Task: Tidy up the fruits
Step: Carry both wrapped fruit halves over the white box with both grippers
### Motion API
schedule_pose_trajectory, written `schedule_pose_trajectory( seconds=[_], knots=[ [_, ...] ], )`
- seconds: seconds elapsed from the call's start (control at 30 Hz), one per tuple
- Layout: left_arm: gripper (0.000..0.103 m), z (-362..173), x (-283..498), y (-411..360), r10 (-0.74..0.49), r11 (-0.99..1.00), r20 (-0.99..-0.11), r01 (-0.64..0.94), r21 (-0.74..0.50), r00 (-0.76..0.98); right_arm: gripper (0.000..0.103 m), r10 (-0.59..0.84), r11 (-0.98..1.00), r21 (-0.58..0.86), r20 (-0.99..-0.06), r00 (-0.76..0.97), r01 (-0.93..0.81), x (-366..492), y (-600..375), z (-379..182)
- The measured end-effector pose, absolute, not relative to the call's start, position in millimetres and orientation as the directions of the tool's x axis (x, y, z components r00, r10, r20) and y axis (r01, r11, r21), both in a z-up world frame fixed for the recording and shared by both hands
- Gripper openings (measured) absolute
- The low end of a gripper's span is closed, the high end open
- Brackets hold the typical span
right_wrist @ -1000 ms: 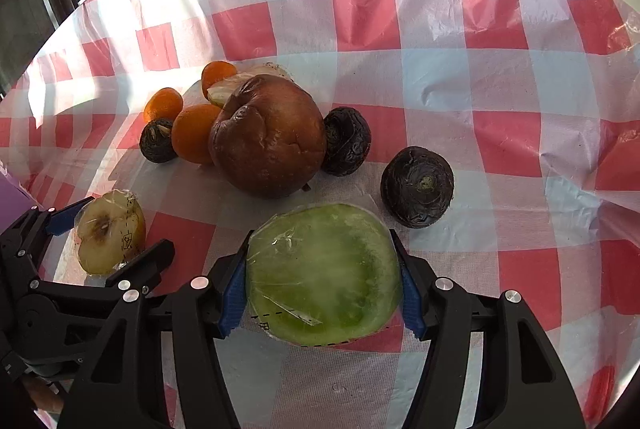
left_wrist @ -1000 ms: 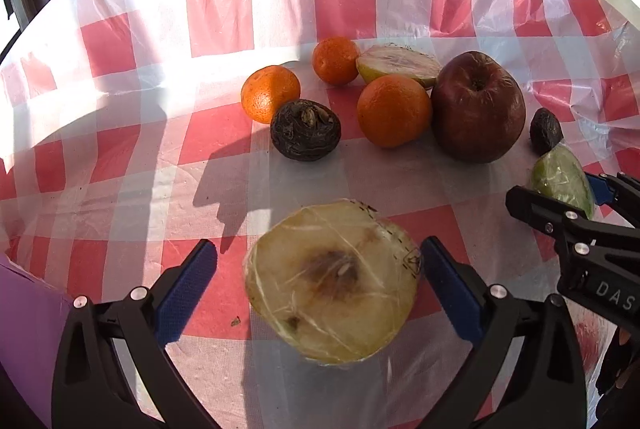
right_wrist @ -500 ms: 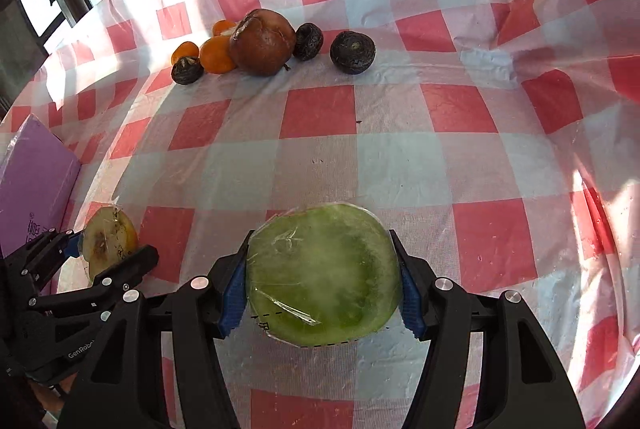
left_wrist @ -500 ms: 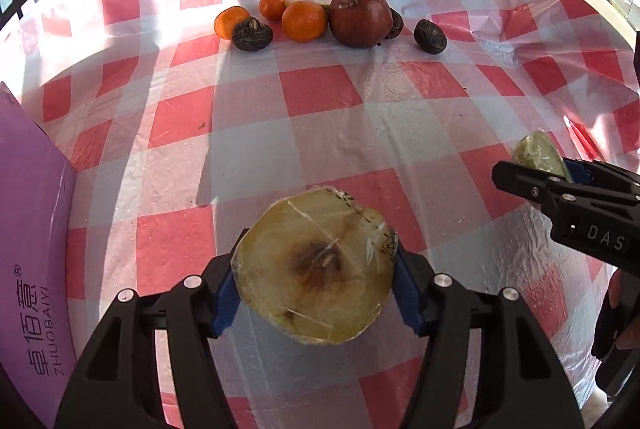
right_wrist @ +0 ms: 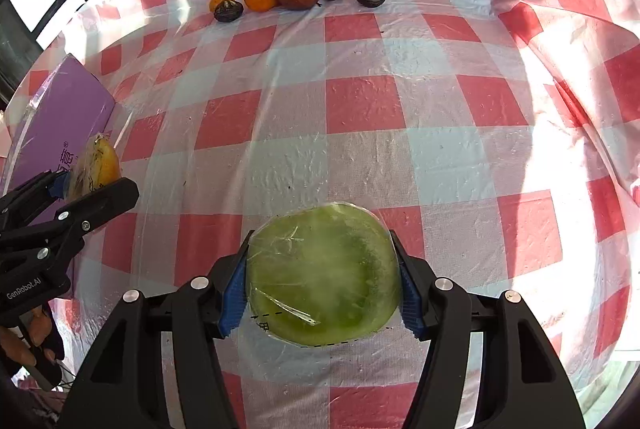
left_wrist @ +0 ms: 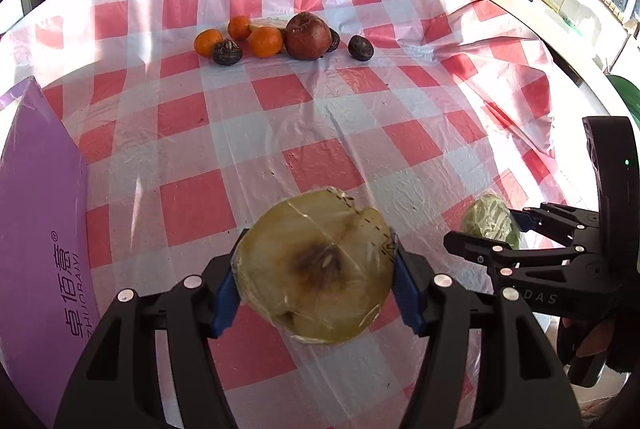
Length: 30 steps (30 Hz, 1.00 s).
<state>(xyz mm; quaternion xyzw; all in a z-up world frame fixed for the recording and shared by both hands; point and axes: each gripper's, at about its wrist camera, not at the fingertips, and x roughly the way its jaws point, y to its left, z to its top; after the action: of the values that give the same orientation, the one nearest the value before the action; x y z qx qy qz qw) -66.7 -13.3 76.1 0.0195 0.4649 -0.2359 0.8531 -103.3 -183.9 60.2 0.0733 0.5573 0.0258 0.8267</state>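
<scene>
Both wrist views look forward, high over the checkered tablecloth (left_wrist: pixel 248 133), sharing probably all its far fruit.

purple box (left_wrist: pixel 40 229) cut off (left edge), pale fruit half (left_wrist: pixel 267 24) mostly hidden

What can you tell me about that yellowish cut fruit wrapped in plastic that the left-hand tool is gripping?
The yellowish fruit half is a rounded piece with its flat cut face turned toward the camera. The flesh looks pale yellow, browned around a dark core with a pale seed. Clear plastic film wraps it tightly, creased and shiny, with a dashed black line printed near one edge. The left gripper clamps it, blue pads pressed on both sides, above the red-and-white checked tablecloth. In the right wrist view it shows only small and edge-on.
</scene>
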Motion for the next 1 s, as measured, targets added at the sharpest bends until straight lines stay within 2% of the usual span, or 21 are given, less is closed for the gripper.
schedule_pose_trajectory(
  seconds=[0.17,0.37,0.6,0.8,0.9,1.0],
  knots=[
    [0.063,122,-63,13,-0.465,0.861,-0.730,0.449,-0.241,0.501,0.060,0.116,0.986,0.157,-0.900,0.420,0.063,-98,-162,80],
    [0.063,161,-63,64,-0.467,0.866,-0.686,0.444,-0.229,0.558,0.060,0.152,0.980,0.194,-0.869,0.471,0.040,-92,-117,107],
    [0.063,170,-63,166,-0.302,0.951,-0.723,0.251,-0.181,0.622,0.060,0.296,0.955,0.256,-0.811,0.504,-0.149,-80,-23,149],
    [0.063,150,-69,247,-0.116,0.993,-0.794,0.073,-0.090,0.596,0.060,0.442,0.879,0.283,-0.785,0.434,-0.383,-70,78,167],
    [0.063,135,-67,277,-0.058,0.998,-0.840,0.016,-0.058,0.539,0.061,0.421,0.842,0.219,-0.838,0.347,-0.493,-66,130,160],
    [0.063,115,-65,297,-0.022,0.999,-0.886,-0.013,-0.032,0.464,0.060,0.318,0.803,0.131,-0.920,0.231,-0.582,-65,172,133]
  ],
)
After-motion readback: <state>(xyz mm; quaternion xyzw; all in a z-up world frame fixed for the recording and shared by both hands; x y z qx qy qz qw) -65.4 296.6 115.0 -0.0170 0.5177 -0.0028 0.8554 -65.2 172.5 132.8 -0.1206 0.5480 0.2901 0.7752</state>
